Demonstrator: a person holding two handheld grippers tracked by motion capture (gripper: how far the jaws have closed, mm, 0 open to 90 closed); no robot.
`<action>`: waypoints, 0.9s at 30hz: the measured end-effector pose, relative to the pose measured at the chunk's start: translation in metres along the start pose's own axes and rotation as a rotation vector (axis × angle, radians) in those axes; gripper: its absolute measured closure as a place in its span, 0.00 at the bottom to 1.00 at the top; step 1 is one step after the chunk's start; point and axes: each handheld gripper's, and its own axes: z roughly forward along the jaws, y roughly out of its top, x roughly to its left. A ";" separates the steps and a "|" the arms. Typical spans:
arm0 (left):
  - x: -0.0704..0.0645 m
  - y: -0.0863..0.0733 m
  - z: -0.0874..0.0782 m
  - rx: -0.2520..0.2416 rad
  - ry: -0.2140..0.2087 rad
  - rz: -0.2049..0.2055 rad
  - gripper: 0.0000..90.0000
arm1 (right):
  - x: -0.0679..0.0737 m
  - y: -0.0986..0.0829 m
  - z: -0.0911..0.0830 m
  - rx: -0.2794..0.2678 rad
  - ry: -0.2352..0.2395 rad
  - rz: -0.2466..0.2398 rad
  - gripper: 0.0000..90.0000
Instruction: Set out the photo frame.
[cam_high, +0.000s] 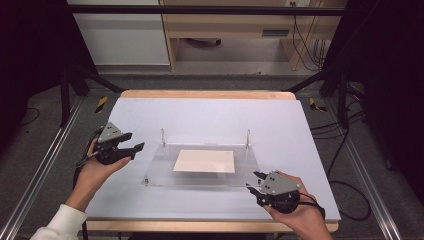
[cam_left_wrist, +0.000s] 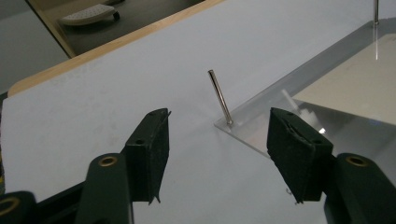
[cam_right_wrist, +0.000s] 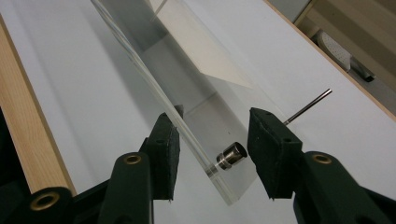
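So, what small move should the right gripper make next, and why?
Probably close the right gripper on the clear plate. Its open jaws already stand on either side of the plate's near right corner, one below the edge and one above, beside the small metal knob. The left gripper hangs open near the left pin, touching nothing.

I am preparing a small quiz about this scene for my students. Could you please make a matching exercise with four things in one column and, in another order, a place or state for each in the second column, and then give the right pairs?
Things
1. left gripper
2. right gripper
3. beige sheet
4. thin metal pins

Places or states
A. lies flat in the middle of the clear plate
B. stand upright at the clear plate's two far corners
C. open, jaws either side of the clear plate's near right corner
D. open, beside the clear plate's left edge, holding nothing

Pairs: 1-D, 2-C, 3-A, 4-B
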 end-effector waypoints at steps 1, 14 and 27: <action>-0.001 -0.002 -0.002 0.001 -0.002 0.008 0.39 | -0.002 0.002 0.000 -0.004 0.002 0.010 0.62; -0.017 -0.016 -0.016 0.025 -0.040 0.092 0.36 | -0.023 0.021 -0.003 -0.016 0.026 0.052 0.66; -0.036 -0.014 -0.029 0.004 -0.083 0.137 0.37 | -0.033 0.029 -0.003 -0.014 0.036 0.087 0.66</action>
